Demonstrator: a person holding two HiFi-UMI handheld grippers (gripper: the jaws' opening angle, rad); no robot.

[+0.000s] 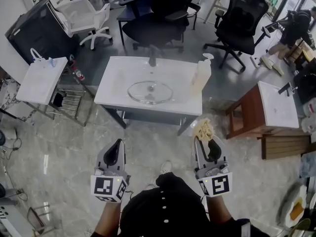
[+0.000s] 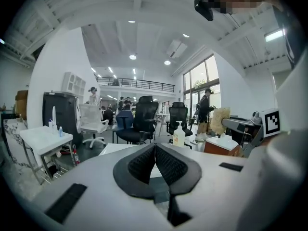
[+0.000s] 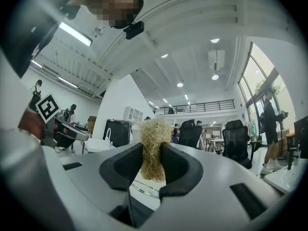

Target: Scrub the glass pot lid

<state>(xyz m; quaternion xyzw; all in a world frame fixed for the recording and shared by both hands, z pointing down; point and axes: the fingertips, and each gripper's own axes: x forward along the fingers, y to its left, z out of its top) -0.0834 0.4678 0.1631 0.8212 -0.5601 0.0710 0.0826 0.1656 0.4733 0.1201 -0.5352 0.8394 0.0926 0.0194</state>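
Note:
A glass pot lid [image 1: 150, 92] lies flat on a white sink-top table [image 1: 118, 75], ahead of me. My left gripper [image 1: 116, 149] is shut with nothing between its pads [image 2: 155, 163]. My right gripper [image 1: 203, 136] is shut on a tan fibrous scrubber [image 1: 203, 129], which sticks up between the pads [image 3: 153, 146]. Both grippers hang over the floor, short of the table's near edge. The lid's rim [image 3: 144, 190] shows just below the right jaws. A soap pump bottle [image 1: 202, 74] stands at the table's right end and appears beyond the left jaws [image 2: 179, 134].
Black office chairs [image 1: 158, 14] stand behind the table, with a white chair [image 1: 86, 16] at the back left. A small white table [image 1: 42, 80] with a wire rack is on the left. A brown stool with a white top [image 1: 269, 107] is on the right. People stand far off.

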